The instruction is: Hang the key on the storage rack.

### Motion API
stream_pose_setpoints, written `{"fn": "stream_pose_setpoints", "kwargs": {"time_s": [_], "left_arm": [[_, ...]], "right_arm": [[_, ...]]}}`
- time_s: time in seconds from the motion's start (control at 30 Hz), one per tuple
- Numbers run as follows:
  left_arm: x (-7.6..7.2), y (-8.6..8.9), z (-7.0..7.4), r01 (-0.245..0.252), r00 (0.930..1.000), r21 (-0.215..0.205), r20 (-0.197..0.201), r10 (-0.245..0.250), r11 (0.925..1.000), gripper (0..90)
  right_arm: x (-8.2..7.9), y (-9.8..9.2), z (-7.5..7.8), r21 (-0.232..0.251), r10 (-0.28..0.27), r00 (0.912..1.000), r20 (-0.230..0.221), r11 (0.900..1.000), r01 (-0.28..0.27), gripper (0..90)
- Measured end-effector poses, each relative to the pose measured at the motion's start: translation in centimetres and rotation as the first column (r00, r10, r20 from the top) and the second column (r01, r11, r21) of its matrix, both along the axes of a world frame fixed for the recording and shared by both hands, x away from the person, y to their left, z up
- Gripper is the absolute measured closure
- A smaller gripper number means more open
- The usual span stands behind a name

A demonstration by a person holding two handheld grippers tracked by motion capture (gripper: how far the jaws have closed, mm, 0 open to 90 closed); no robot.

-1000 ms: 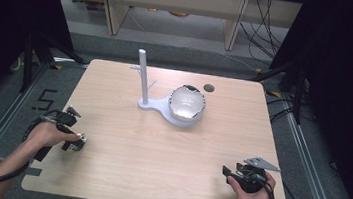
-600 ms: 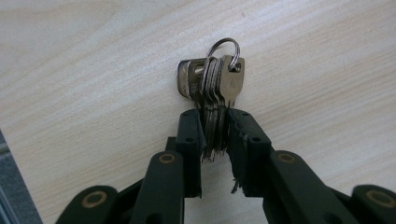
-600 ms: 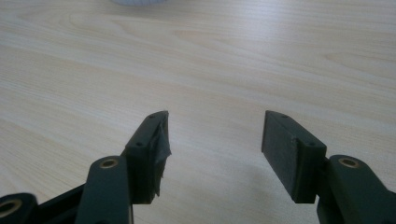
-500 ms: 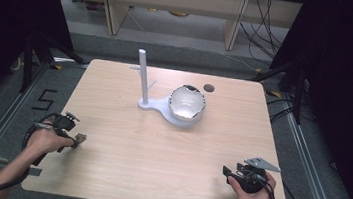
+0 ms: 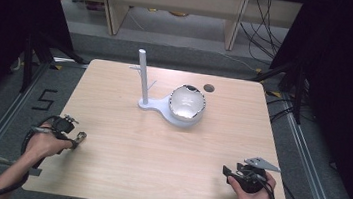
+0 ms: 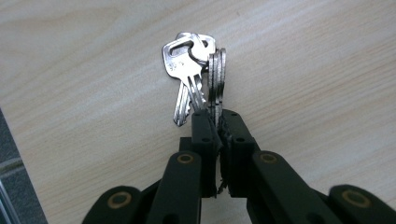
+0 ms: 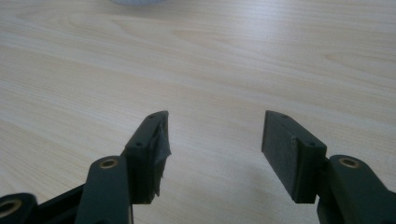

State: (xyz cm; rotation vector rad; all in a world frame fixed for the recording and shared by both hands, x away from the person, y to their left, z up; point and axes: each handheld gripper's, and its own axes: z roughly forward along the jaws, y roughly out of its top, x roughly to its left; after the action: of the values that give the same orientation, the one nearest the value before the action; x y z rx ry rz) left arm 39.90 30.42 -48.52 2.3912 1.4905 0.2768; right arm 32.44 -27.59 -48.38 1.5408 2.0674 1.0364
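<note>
My left gripper (image 6: pixel 218 122) has just clamped its jaws on a bunch of keys (image 6: pixel 196 74) at the near left edge of the wooden table (image 5: pixel 169 144), while my right gripper (image 7: pixel 215 140) rests near the right corner, jaws wide with nothing between them.

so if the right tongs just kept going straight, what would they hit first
Probably the white stand at the far edge of the right gripper view. Before it lies bare table, and the open right tongs hold nothing. Depth is unclear.

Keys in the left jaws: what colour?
Silver metal keys, clearest in the left gripper view.
</note>
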Motion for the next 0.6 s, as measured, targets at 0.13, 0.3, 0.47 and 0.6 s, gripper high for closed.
{"fn": "stream_pose_setpoints", "kwargs": {"time_s": [0.13,0.3,0.47,0.6], "left_arm": [[-0.3,0.1,0.6,0.000,0.9996,-0.004,0.028,0.000,1.0000,84.6],[-0.4,0.4,1.8,-0.022,0.9965,-0.040,0.079,0.026,0.9989,84.5],[-0.3,0.5,3.0,-0.026,0.9880,-0.082,0.150,0.038,0.9963,84.5],[0.1,0.1,4.5,-0.017,0.9743,-0.113,0.221,0.042,0.9934,84.5]], "right_arm": [[-0.1,0.3,0.0,0.019,-0.025,0.9995,-0.017,0.999,0.026,42.2],[0.0,0.1,0.0,-0.002,0.003,1.0000,-0.008,1.000,-0.003,42.2],[0.0,0.2,-0.1,-0.004,-0.001,0.9999,-0.012,1.000,0.001,42.1],[0.1,0.3,-0.1,0.008,0.007,0.9999,-0.012,1.000,-0.007,42.1]]}}
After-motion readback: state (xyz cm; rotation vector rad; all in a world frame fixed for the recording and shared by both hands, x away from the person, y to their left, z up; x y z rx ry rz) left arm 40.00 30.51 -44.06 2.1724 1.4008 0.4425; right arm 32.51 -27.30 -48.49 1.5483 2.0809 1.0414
